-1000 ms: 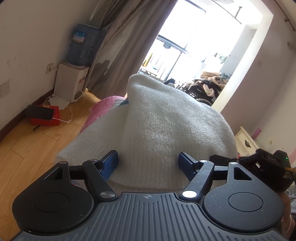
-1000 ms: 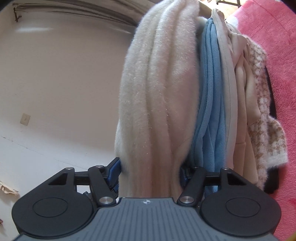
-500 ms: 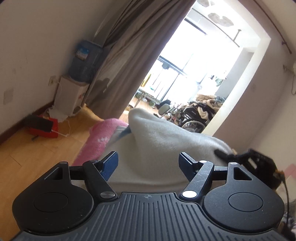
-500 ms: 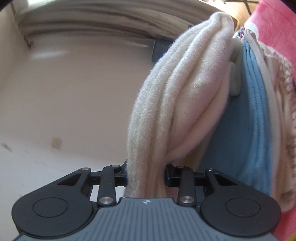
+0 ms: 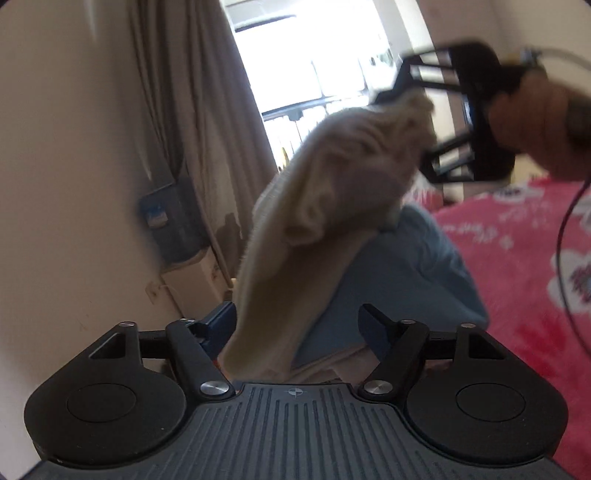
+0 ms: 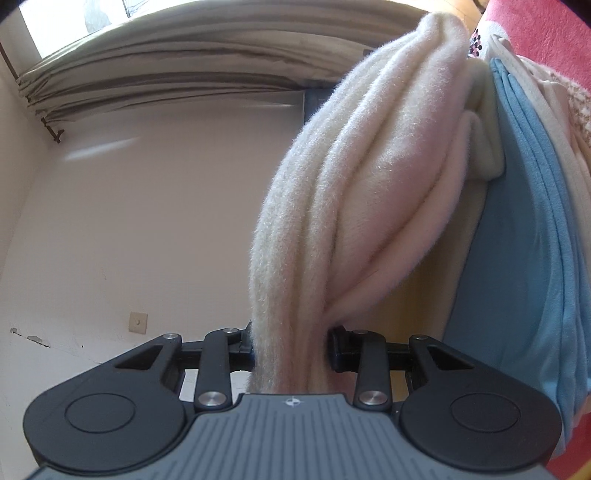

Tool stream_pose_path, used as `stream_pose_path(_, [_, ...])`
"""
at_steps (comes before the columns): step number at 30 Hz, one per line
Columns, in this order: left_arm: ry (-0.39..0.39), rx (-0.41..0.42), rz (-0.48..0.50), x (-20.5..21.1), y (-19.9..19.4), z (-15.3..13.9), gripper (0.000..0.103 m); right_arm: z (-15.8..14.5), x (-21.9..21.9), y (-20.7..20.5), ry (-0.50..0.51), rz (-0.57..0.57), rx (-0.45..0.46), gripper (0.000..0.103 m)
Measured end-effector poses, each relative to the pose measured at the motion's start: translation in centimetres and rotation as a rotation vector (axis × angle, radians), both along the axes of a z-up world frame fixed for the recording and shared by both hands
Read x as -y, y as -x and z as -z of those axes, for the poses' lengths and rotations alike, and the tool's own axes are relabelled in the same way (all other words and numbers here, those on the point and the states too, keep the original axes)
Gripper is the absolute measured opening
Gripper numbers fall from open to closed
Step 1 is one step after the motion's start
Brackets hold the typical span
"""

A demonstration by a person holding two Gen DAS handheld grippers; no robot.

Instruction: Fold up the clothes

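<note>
The right gripper (image 6: pixel 291 345) is clamped on a bunched fold of a fluffy cream sweater (image 6: pixel 373 177), which rises from between the two fingers and arches up toward the top right. Just beside the sweater on the right lies a blue garment (image 6: pixel 524 236) in layered folds, with pale beige clothing (image 6: pixel 554 110) beyond it and a pink blanket (image 6: pixel 546 33) in the corner. Behind stand a bare wall (image 6: pixel 129 221) with a socket plate (image 6: pixel 137 322) and a gathered curtain (image 6: pixel 166 74).

Home bedroom: bed with pink floral blanket (image 5: pixel 517 236), grey-brown curtains (image 5: pixel 192 122) by a bright window (image 5: pixel 325 55), water dispenger jug (image 5: pixel 166 225) (blurred) against plain wall, clothes heaped on bed.
</note>
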State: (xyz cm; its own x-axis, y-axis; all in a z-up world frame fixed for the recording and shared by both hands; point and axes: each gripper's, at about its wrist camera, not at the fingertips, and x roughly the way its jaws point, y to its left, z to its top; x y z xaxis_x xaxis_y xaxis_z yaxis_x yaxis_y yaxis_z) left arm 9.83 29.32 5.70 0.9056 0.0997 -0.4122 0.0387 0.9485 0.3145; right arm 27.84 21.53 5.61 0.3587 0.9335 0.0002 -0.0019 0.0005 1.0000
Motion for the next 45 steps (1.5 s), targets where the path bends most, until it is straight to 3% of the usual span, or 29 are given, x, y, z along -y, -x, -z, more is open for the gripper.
stream_pose_path(4, [0.03,-0.062,-0.046,-0.7,-2.2,0.6,0.051,0.5,-1.7,-1.5,0.002,0.001,-0.003,0.037])
stream_pose_path(8, [0.025,-0.126,-0.058,-1.2,-3.9,1.3,0.049,0.3,-1.7,-1.0,0.002,0.001,-0.004,0.037])
stream_pose_path(11, [-0.021,-0.142,-0.039,-0.7,-4.4,1.6,0.048,0.8,-1.5,-0.4,0.001,0.001,-0.005,0.037])
stream_pose_path(13, [-0.029,-0.144,-0.033,-0.6,-4.8,1.7,0.029,1.0,-1.4,-0.2,-0.001,0.002,-0.008,0.037])
stream_pose_path(14, [-0.026,-0.15,-0.031,-0.7,-4.8,1.7,0.015,1.1,-1.4,-0.2,-0.002,0.003,-0.01,0.037])
stream_pose_path(15, [-0.018,-0.152,-0.031,-0.8,-4.8,1.7,0.009,1.2,-1.4,-0.2,-0.003,0.003,-0.011,0.037])
stream_pose_path(20, [-0.015,-0.115,-0.051,-0.9,-4.4,1.4,0.003,1.4,-1.3,-0.4,-0.007,0.006,-0.019,0.037])
stream_pose_path(23, [0.061,-0.049,-0.053,-1.1,-3.3,-0.3,0.002,1.5,-1.1,-0.2,-0.011,0.004,-0.025,0.037])
stream_pose_path(26, [0.147,0.0,0.011,-0.2,-2.0,-2.8,0.002,1.0,-0.9,-0.4,-0.015,0.003,-0.022,0.037])
stream_pose_path(29, [0.185,0.007,0.123,2.0,-1.0,-4.1,0.002,0.3,-0.8,-0.5,-0.01,-0.008,-0.006,0.037])
stream_pose_path(32, [0.123,-0.018,0.228,5.0,-0.6,-3.3,0.002,-0.3,-0.8,-0.5,0.001,-0.023,0.012,0.038])
stream_pose_path(37, [-0.165,-0.06,0.329,9.3,0.0,0.7,0.002,0.1,-1.1,0.0,0.016,-0.04,0.02,0.037])
stream_pose_path(39, [-0.174,-0.068,0.325,9.8,-0.3,1.8,0.002,0.6,-1.2,0.3,0.019,-0.045,0.026,0.037])
stream_pose_path(43, [-0.118,-0.047,0.302,10.1,-1.3,2.6,0.002,2.5,-1.1,1.8,0.081,-0.085,0.055,0.037])
stream_pose_path(45, [-0.142,-0.028,0.295,10.4,-1.0,3.3,0.002,3.5,-0.8,2.4,0.112,-0.102,0.063,0.037])
